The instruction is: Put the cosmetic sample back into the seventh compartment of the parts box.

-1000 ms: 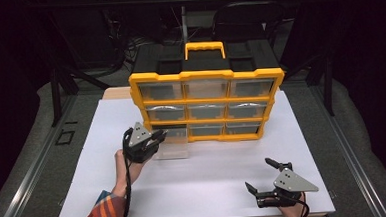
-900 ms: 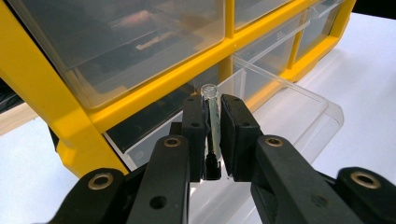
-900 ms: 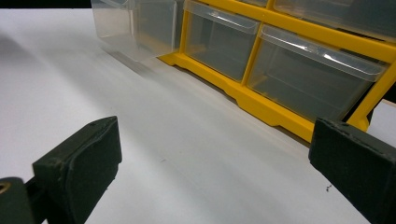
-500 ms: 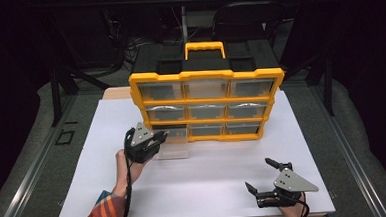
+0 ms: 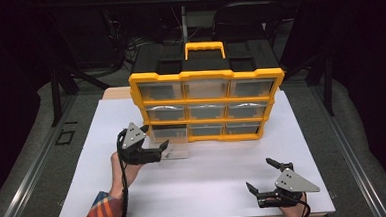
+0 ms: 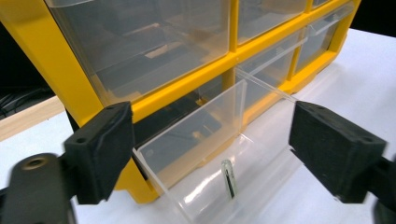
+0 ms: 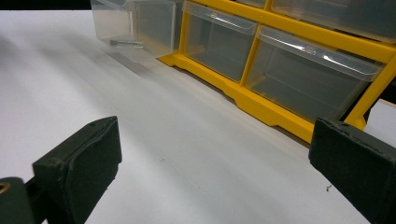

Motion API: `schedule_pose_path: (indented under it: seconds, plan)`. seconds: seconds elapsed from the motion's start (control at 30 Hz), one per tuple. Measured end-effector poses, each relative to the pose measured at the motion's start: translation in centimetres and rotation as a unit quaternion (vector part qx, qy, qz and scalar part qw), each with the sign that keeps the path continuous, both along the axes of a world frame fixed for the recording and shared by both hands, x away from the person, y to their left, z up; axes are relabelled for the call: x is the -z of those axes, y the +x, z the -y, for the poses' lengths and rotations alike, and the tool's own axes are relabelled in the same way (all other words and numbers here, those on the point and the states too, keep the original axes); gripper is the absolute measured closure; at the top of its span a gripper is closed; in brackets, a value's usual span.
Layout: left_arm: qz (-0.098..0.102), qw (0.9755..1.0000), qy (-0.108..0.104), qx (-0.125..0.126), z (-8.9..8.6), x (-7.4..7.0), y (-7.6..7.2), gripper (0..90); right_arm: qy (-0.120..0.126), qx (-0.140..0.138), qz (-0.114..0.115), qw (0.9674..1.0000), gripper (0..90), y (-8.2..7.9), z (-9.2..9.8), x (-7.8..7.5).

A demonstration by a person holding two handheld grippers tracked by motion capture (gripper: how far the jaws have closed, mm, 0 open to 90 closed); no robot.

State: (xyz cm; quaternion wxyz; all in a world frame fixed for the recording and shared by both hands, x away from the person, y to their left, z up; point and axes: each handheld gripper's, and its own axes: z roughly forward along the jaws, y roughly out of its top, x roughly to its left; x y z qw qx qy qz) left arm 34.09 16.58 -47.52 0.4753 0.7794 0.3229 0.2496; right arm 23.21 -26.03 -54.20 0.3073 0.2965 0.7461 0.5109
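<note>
Dark surroundings are framing a white tabletop (image 5: 195, 188) in the high view, with a black chair and cables sitting dimly at the top of the frame and grey floor showing to either side. Standing at the centre of the table is a yellow organizer (image 5: 208, 105) with a black top, a yellow handle and three rows of clear drawers.

Its bottom-left drawer (image 5: 170, 142) is sticking out, pulled forward onto the table side. The left gripper (image 5: 158, 151) is hovering just in front of that drawer at centre-left of the frame, jaws spread apart and grasping nothing, with a hand and a plaid sleeve (image 5: 99, 216) coming up from the bottom edge. The right gripper (image 5: 264, 177) is resting well apart at lower right, near the table's front edge, its jaws also gaping wide and empty.

The left gripper view is showing what the high view is not: a small dark pin-like object (image 6: 228, 179) is lying on the pulled-out drawer's floor, between the two black jaws. The right gripper view is catching the same drawer at the upper left of its frame, with the small object (image 7: 126, 43) inside, and the closed bottom-row drawers (image 7: 303, 70) stretching to the right.
</note>
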Motion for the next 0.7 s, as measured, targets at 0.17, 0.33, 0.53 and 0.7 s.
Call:
schedule_pose_path:
  seconds: [0.17,0.33,0.53,0.7]
  plan:
    - [0.0,1.0,0.002,-0.005,-0.3,0.0,-0.7,4.1,0.004,0.002,-0.001,1.0,1.7,0.0,0.2,0.0]
    - [0.003,0.9999,-0.003,-0.013,-0.6,0.0,-1.5,0.1,0.005,-0.001,-0.001,1.0,1.8,0.1,0.2,0.1]
    - [0.008,0.9997,-0.003,-0.024,-1.5,0.3,-3.0,0.0,0.005,-0.004,0.0,1.0,1.8,0.1,0.0,0.0]
    - [0.013,0.9996,0.007,-0.026,-2.0,0.8,-4.1,0.0,0.005,-0.006,0.001,1.0,1.8,0.2,-0.1,0.0]
